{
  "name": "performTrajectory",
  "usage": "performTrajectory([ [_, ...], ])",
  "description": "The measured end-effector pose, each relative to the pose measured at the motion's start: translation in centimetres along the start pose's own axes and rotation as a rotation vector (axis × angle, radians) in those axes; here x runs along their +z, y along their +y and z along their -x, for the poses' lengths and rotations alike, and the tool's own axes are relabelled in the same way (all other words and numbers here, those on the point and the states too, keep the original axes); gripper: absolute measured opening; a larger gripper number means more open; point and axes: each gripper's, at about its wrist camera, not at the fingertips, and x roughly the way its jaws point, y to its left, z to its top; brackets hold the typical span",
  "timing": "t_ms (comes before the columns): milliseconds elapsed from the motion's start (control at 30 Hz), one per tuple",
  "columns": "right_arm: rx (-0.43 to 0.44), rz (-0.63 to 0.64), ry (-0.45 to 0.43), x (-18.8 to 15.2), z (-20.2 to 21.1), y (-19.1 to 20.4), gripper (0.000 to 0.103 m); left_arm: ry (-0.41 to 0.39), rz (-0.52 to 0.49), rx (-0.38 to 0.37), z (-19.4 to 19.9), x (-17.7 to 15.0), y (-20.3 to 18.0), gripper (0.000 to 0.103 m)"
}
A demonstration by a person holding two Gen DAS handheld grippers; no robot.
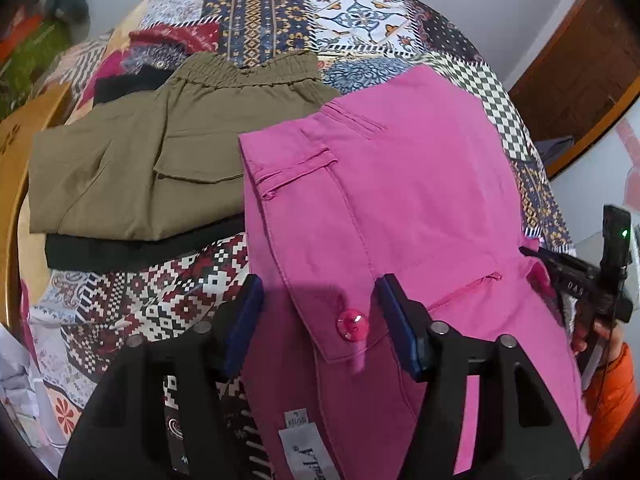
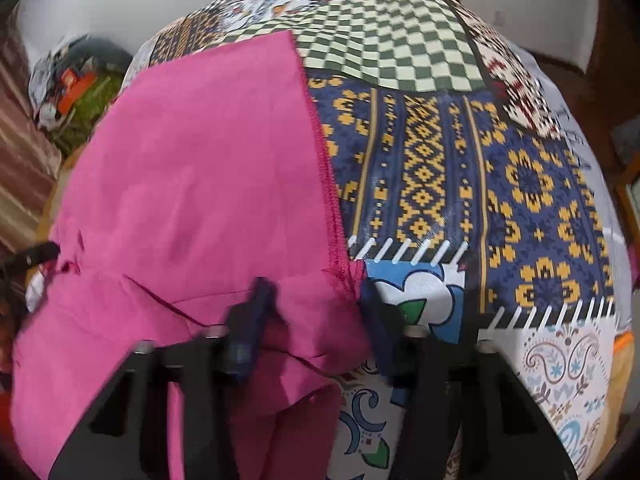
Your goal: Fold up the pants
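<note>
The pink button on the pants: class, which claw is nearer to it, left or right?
Left. The left claw stands open right around the pink button at the pants' waistband. The right claw is off at the hem end, open, fabric between its pads.

Both views are evenly lit by soft, diffuse light, bright enough that colours read strongly. The left gripper (image 1: 320, 300) casts a dark shadow on the pink pants (image 1: 400, 200) between its fingers. A sheen of glare lies on the blue patch of the quilt (image 2: 440, 184). The left view is sharp at centre; the right view is smeared by motion blur, worst on the right gripper (image 2: 316, 312) and the left edge. Fisheye bulge bends both, with black corners
</note>
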Motion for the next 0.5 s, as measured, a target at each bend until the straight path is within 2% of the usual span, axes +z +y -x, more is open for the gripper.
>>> performTrajectory([
  [33, 0.009, 0.009, 0.002, 0.0, -0.1, 0.2, 0.014, -0.005, -0.015, 0.009, 0.0, 0.0, -0.2, 0.050],
  [67, 0.009, 0.015, 0.003, 0.0, -0.2, 0.3, 0.012, -0.016, -0.032, 0.026, 0.1, -0.1, -0.6, 0.048],
  [133, -0.007, 0.042, -0.002, -0.1, -0.2, 0.7, 0.010, -0.039, -0.069, 0.066, 0.5, -0.3, -1.3, 0.036],
  [200, -0.022, 0.062, -0.007, -0.1, -0.3, 1.0, 0.008, -0.054, -0.103, 0.154, 0.6, -0.5, -1.9, 0.026],
  [300, -0.053, 0.092, -0.003, 0.1, -0.6, 1.4, 0.007, -0.046, -0.110, 0.209, 0.6, -0.4, -2.0, 0.022],
  [333, -0.063, 0.099, 0.004, 0.2, -0.7, 1.7, 0.006, -0.047, -0.112, 0.224, 0.6, -0.4, -1.9, 0.016],
  [367, -0.078, 0.112, 0.012, 0.3, -0.7, 2.1, 0.006, -0.055, -0.116, 0.256, 0.6, -0.4, -1.8, 0.014],
  [400, -0.090, 0.123, 0.017, -0.1, -0.6, 2.3, 0.006, -0.063, -0.121, 0.307, 0.5, -0.3, -1.7, 0.004],
  [433, -0.098, 0.131, 0.021, 0.0, -0.7, 2.4, 0.006, -0.056, -0.118, 0.338, 0.3, -0.4, -1.2, 0.004],
  [500, -0.090, 0.118, 0.025, 0.1, -0.8, 2.2, 0.006, 0.008, -0.064, 0.280, -0.5, -0.4, 0.8, 0.004],
])
